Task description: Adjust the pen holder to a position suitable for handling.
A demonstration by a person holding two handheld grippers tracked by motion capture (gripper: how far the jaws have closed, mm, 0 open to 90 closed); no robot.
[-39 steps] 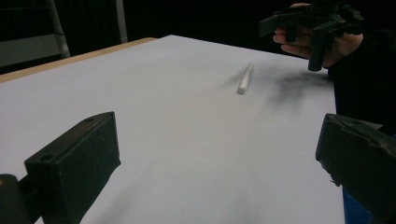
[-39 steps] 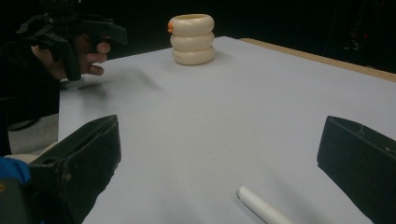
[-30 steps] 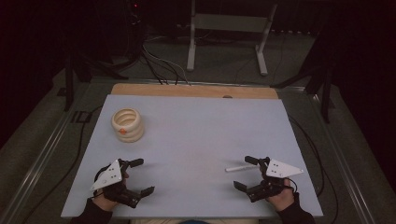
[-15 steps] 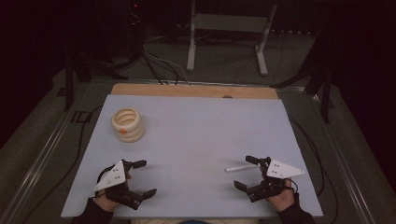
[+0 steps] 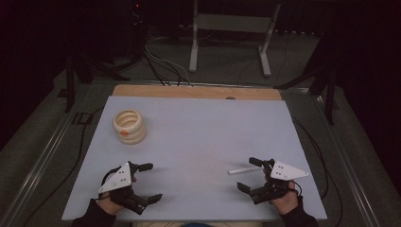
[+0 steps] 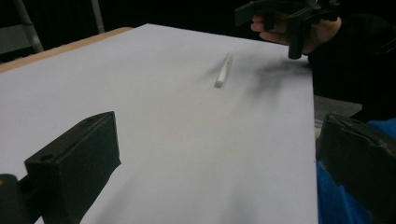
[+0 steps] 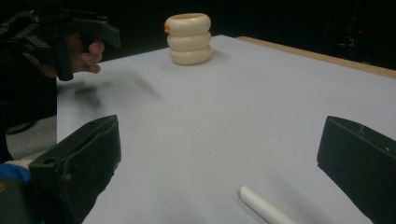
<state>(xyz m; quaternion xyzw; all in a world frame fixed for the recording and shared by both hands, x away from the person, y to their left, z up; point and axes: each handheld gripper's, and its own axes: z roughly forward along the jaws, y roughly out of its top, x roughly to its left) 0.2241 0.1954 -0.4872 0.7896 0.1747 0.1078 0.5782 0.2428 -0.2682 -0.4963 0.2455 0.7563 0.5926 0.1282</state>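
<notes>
Nothing moved: white stick [image 5: 239, 170] beside right tongs [image 5: 249, 174]; ringed holder [image 5: 129, 126] afar.

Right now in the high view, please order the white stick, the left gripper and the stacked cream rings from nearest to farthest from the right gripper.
1. White stick: just left of the right gripper, by its far finger.
2. Left gripper: across the table's near edge, left.
3. Stacked cream rings: far left, farther back.
</notes>
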